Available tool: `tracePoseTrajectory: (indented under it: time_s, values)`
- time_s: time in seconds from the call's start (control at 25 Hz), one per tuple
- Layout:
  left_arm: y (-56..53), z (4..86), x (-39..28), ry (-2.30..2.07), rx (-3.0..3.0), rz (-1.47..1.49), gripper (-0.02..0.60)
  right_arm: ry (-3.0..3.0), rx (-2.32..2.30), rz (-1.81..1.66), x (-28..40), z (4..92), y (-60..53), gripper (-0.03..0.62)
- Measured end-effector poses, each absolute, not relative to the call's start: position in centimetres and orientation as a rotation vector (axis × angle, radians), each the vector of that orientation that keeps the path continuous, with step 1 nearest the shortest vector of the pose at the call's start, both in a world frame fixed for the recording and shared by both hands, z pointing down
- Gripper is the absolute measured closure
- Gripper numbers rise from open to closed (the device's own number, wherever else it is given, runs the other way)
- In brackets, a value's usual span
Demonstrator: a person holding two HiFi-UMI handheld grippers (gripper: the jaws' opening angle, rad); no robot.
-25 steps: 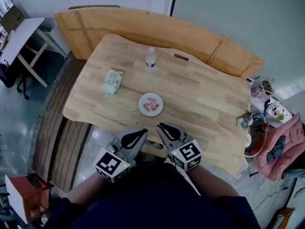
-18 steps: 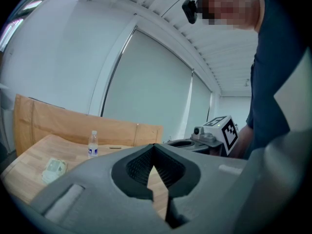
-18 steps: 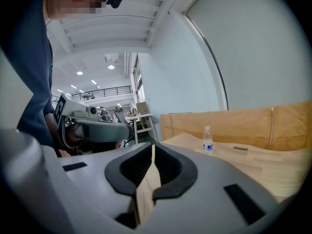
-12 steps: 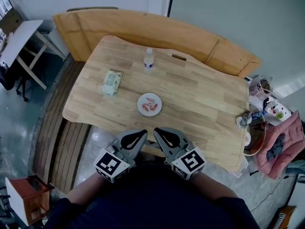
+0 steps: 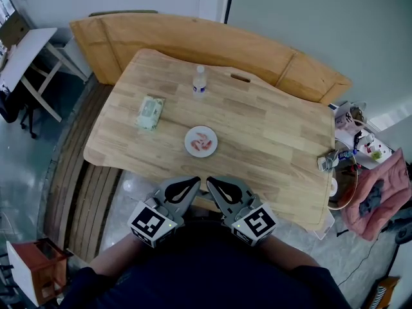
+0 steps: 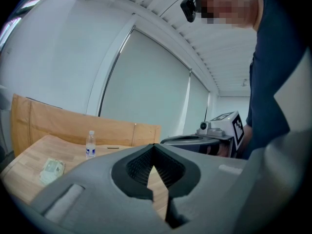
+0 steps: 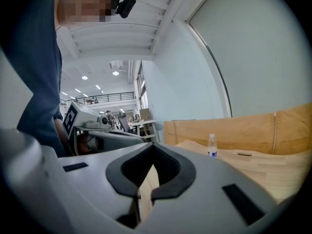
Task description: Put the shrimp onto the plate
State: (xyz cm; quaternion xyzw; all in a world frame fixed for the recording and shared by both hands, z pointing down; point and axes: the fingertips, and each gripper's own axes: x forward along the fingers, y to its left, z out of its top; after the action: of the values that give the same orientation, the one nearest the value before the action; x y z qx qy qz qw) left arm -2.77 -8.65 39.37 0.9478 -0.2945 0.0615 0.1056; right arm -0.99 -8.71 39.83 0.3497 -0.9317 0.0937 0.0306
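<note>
The left gripper and the right gripper sit side by side close against the person's body, tips nearly touching each other and pointing forward at the table. Both are clenched and empty: in each gripper view the two jaw tips meet, and only bare wood shows through the hollow behind them. Both hang just short of the table's near edge, so that edge lies between them and the work. Straight ahead, a little way in from the edge, is a small white plate. Pink shrimp already lie on it, and no loose shrimp shows anywhere on the wood. The pieces are too small to tell which way their long axes run. The plate sits almost on the line between the two grippers, so neither is clearly nearer, and either could reach it by moving straight forward. Bare wood surrounds the plate on every side, giving open room. Farther back stands a small bottle, upright and well apart from the plate. A packet lies off to the left. A curved wooden bench backs the far edge. The task looks finished.
</note>
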Motion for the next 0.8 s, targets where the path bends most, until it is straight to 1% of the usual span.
tracePoseTrajectory:
  time_s: [0.8]
  values:
    - [-8.97,39.44,-3.06,-0.871,2.798,0.176,0.577,-2.87,1.064,0.302,-1.27,40.0,-8.85,0.585]
